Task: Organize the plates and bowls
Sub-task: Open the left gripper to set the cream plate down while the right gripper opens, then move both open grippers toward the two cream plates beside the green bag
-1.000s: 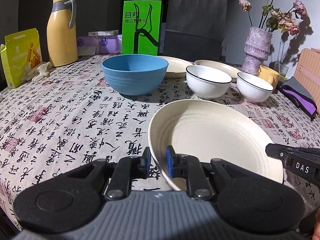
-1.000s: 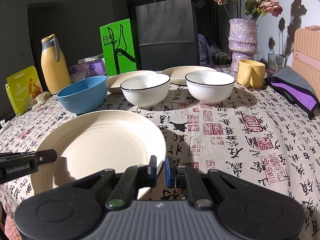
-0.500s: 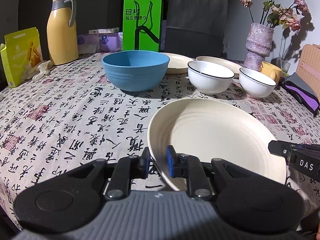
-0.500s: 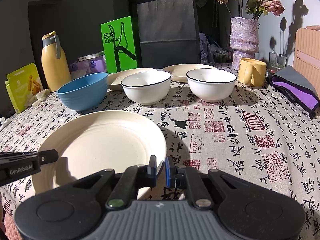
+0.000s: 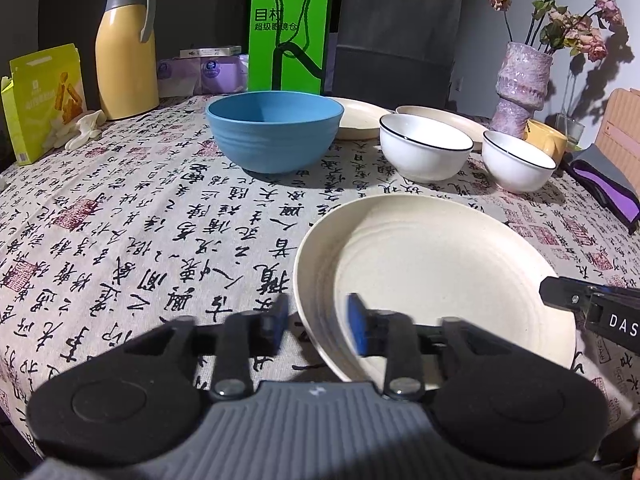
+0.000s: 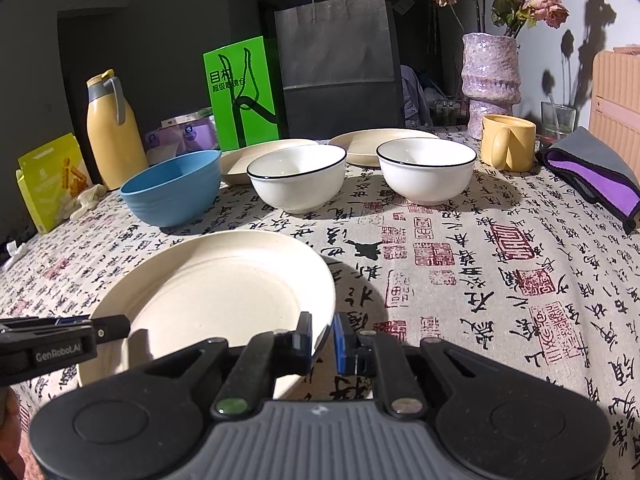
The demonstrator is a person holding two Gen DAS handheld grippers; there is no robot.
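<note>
A: Plate [image 5: 440, 272] position? 
B: Set on the counter [image 5: 160, 220], in front of the blue bowl [image 5: 276, 136].

A: Left tool [image 5: 316, 324]? 
B: Jaws being opened; rim between, unpressed.

A: Right tool [image 6: 322, 338]? 
B: Rim is pinched, nearly closed.

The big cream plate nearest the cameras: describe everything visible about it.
The cream plate is round and shallow, matte and faintly speckled, with concentric ridges inside a raised rim; it is empty. It lies on the printed tablecloth, in front of the bowls. The left gripper straddles its rim, jaws opening, pads clear of it. The right gripper straddles the opposite rim, its pads narrowly apart around the edge and just beginning to open.
</note>
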